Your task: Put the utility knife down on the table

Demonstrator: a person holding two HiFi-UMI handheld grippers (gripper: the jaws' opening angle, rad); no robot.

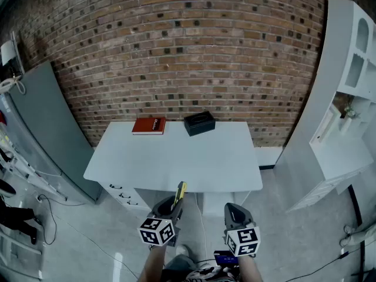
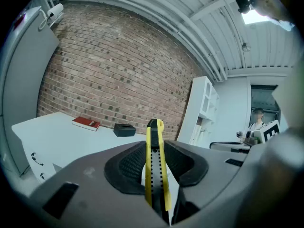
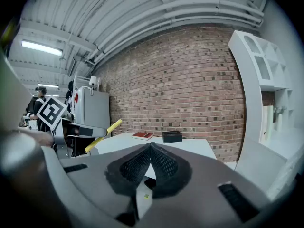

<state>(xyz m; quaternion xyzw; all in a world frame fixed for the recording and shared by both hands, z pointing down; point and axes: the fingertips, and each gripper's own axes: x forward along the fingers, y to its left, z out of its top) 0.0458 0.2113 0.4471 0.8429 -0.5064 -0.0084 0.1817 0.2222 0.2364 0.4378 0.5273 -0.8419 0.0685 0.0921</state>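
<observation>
A yellow utility knife (image 2: 154,160) with a black slider stands on edge between the pads of my left gripper (image 2: 154,148), which is shut on it. Its tip sticks out past the jaws toward the white table (image 1: 176,157). In the head view the knife (image 1: 180,192) and left gripper (image 1: 170,207) hover just short of the table's near edge. My right gripper (image 1: 235,213) is level beside it, also short of the table. Its jaws (image 3: 150,148) are shut with nothing between them. From the right gripper view the knife (image 3: 102,136) shows at the left.
A red book (image 1: 148,125) and a black box (image 1: 199,123) lie at the table's far edge against the brick wall. A grey cabinet (image 1: 41,128) stands to the left, white shelving (image 1: 346,110) to the right. Drawers (image 1: 120,192) sit under the table's left front.
</observation>
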